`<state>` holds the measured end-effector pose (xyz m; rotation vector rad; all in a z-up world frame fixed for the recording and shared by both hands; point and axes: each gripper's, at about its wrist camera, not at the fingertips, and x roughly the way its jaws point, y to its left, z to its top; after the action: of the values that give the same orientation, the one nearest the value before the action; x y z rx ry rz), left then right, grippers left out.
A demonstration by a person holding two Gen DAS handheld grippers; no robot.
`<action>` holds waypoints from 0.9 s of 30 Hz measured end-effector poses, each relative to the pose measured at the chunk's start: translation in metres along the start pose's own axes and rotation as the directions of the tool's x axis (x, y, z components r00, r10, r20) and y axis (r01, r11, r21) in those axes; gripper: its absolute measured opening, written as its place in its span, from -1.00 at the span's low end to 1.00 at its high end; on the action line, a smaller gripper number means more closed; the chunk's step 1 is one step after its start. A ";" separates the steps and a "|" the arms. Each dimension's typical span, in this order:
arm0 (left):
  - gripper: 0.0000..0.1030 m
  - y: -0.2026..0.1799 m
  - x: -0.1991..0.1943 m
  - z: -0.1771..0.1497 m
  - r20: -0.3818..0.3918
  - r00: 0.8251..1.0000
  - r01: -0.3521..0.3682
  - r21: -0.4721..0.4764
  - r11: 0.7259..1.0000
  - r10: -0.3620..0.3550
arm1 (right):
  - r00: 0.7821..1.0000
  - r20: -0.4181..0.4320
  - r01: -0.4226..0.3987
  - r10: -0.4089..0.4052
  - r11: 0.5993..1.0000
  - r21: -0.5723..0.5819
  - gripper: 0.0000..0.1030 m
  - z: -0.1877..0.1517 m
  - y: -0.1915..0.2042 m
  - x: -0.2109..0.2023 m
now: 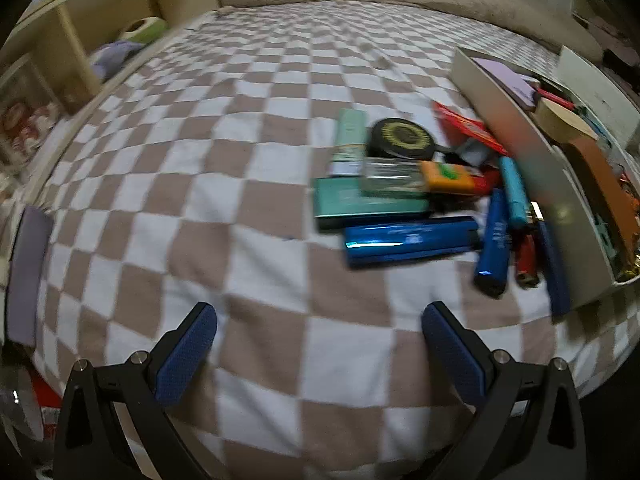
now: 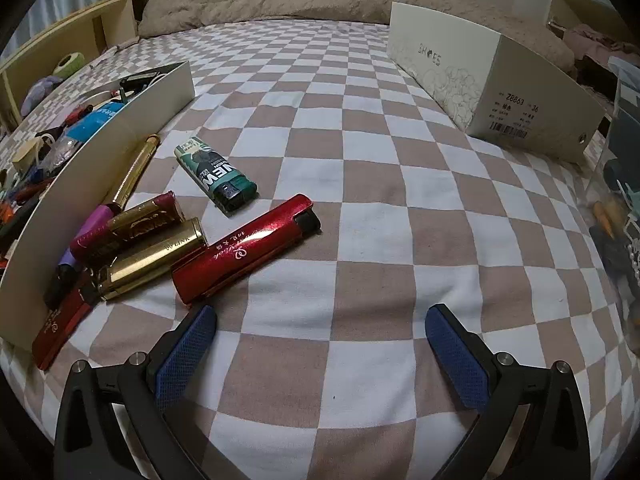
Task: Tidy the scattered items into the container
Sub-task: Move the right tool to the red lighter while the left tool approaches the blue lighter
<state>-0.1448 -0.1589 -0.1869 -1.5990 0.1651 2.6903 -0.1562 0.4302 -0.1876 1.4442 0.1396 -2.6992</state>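
Red lighter (image 2: 246, 248) lies at ten o'clock from our right gripper (image 2: 320, 344). Both grippers gape wide, holding nothing; left gripper (image 1: 320, 340) waits. We slide over, pinch its middle, then lift it into the box (image 2: 120, 128).

Brown-and-white checked bedsheet (image 2: 360, 160), glossy red lighter (image 2: 244, 248), blue lighter (image 1: 412, 242), white box (image 2: 492, 80).

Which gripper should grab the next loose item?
Right. The right gripper, open, has the red lighter just ahead; the left gripper, also open, sits farther from the blue lighter.
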 end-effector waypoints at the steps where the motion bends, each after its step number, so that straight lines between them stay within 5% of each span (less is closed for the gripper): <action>1: 1.00 -0.004 0.002 0.003 -0.007 1.000 0.010 0.005 1.000 -0.010 | 1.000 0.002 0.003 -0.003 1.000 -0.002 1.00 -0.001 0.000 -0.001; 11: 1.00 -0.035 0.016 0.032 -0.113 0.988 0.107 0.015 0.994 -0.104 | 1.000 0.027 0.000 0.000 1.000 -0.004 1.00 0.002 0.003 0.007; 16: 1.00 -0.043 0.024 0.041 -0.165 0.984 0.074 0.015 0.997 -0.070 | 0.999 0.037 0.002 -0.002 1.000 -0.007 1.00 0.002 0.003 0.007; 22: 1.00 -0.029 0.031 0.057 -0.205 0.974 0.060 -0.178 0.982 -0.096 | 0.999 0.041 0.005 -0.005 1.000 -0.009 1.00 0.001 0.004 0.007; 27: 1.00 -0.042 0.036 0.061 -0.227 0.973 -0.004 -0.140 0.990 -0.028 | 0.999 0.047 0.007 -0.006 1.000 -0.011 1.00 0.000 0.004 0.006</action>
<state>-0.2125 -0.1133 -0.1932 -1.9409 -0.0335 2.5530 -0.1590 0.4258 -0.1928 1.3787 0.1563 -2.7306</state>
